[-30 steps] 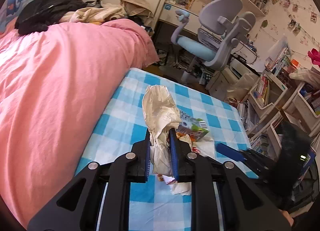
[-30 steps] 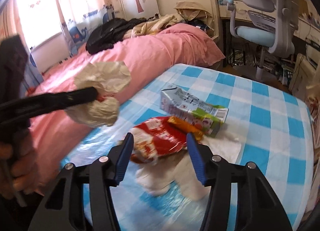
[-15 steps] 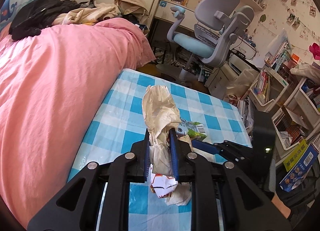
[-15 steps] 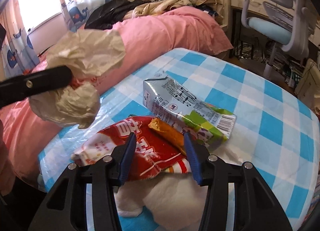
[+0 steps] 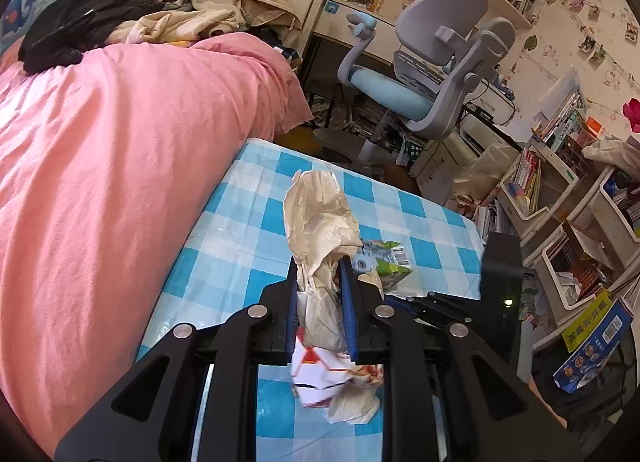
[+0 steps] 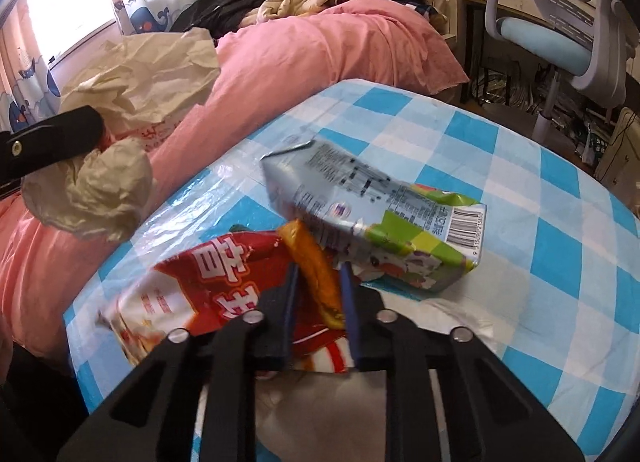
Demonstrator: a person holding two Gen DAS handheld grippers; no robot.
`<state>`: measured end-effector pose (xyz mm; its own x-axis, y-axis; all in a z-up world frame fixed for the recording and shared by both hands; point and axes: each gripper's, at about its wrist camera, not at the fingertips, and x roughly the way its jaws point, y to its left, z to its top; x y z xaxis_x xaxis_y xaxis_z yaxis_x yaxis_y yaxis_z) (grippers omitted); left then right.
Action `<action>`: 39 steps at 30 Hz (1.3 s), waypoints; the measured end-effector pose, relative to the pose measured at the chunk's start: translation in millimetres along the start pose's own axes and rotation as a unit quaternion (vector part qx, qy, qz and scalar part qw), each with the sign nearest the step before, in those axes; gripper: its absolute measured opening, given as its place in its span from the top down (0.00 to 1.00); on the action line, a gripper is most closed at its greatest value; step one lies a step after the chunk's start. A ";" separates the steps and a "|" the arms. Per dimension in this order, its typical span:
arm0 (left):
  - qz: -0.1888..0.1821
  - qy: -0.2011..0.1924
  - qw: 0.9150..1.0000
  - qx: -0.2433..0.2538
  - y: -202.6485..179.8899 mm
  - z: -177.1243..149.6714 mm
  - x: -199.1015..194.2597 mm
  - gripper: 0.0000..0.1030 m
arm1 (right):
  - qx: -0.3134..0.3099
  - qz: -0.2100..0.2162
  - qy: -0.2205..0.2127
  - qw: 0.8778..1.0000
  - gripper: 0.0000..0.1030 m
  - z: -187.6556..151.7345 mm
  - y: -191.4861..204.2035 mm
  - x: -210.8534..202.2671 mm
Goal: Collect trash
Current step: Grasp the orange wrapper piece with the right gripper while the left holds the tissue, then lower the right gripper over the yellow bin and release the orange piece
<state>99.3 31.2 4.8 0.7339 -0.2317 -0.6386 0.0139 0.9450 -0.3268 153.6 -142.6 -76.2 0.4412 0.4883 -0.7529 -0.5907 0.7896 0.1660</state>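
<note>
Left wrist view: my left gripper [image 5: 320, 298] is clamped on the crumpled paper bag [image 5: 320, 229], which sticks out well past the tips, so I reckon a jolt could shake it loose. Right wrist view: my right gripper [image 6: 318, 290] is closing on the red snack wrapper [image 6: 208, 286] between its blades; the milk carton [image 6: 372, 217] just ahead leans on it and may get dragged off the checked table [image 6: 540, 189].
</note>
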 end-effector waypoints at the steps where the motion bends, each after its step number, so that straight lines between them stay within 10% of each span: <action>1: 0.000 -0.001 1.000 0.000 -0.2 -0.5 -1.1 0.84 | 0.000 0.002 -0.003 1.000 0.85 0.3 1.0 -3.7; 26: 0.000 -0.008 0.999 0.045 -18.3 -21.8 -30.2 0.84 | 0.046 0.059 -0.119 0.990 0.85 -62.0 31.9 -150.3; 39: 0.000 -0.014 0.998 0.058 -17.4 -29.5 -47.1 0.84 | 0.023 0.140 -0.035 0.989 0.85 -126.7 98.5 -144.7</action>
<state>44.5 18.9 20.0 0.7527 -0.2266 -0.6181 0.0919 0.9659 -0.2422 -54.0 -182.5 -31.5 0.3113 0.7140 -0.6271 -0.6665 0.6344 0.3915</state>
